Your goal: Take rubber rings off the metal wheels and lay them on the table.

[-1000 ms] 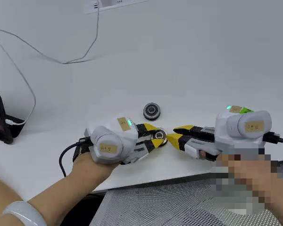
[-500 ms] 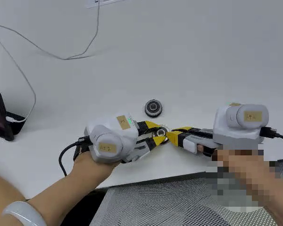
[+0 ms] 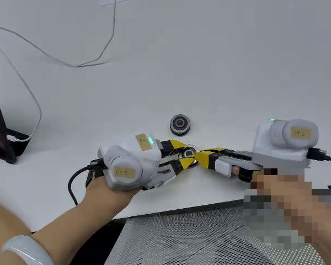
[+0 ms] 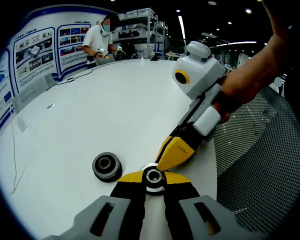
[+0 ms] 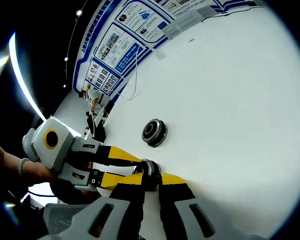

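A small metal wheel [image 3: 188, 153] with a black rubber ring hangs just above the table edge, and my left gripper [image 3: 183, 157] is shut on it. In the left gripper view the wheel [image 4: 153, 177] sits between the yellow jaw tips. From the right, my right gripper [image 3: 198, 155] meets the wheel and pinches its ring at the rim. The right gripper view has the wheel [image 5: 147, 172] at its jaw tips, with the left gripper [image 5: 115, 165] coming in from the left. A second wheel [image 3: 180, 124] with its ring on lies on the white table [image 3: 220, 83] just beyond.
A grey cable [image 3: 38, 52] loops across the table's far left, and a dark device [image 3: 0, 135] sits at the left edge. A perforated metal surface [image 3: 198, 243] lies below the table's front edge. A person [image 4: 97, 37] stands far off.
My right gripper has moved left to the held wheel and its jaws have come together on the rim. The left gripper has kept hold of the wheel.
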The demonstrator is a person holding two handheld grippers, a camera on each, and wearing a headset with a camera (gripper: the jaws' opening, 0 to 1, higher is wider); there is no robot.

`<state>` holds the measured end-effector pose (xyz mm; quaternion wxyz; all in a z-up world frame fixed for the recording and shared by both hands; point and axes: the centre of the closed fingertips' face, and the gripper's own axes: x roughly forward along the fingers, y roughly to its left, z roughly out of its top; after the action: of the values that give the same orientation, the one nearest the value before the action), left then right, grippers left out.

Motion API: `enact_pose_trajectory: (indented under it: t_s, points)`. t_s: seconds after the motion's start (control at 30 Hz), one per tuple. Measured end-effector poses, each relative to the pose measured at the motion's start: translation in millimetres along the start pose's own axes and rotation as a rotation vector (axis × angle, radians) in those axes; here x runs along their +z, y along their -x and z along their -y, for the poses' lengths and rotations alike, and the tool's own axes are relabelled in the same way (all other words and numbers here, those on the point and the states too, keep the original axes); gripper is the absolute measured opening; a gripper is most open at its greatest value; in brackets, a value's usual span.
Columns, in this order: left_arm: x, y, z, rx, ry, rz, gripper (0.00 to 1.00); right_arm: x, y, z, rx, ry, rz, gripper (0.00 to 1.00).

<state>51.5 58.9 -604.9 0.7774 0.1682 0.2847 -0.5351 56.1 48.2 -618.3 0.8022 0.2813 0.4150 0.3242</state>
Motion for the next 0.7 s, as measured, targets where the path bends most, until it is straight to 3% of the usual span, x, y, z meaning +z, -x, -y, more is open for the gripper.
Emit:
enact_pose_trajectory:
  t_s: [0.43, 0.7]
  points:
    - [0.3, 0.3, 0.5, 0.0, 0.001, 0.002, 0.13, -1.7, -0.2, -1.1, 0.031, -0.124, 0.0, 0.11]
    - [-0.2, 0.3, 0.2, 0.001, 0.0, 0.001, 0.13, -0.6, 2.4, -4.1, 0.012, -0.063, 0.001, 0.09]
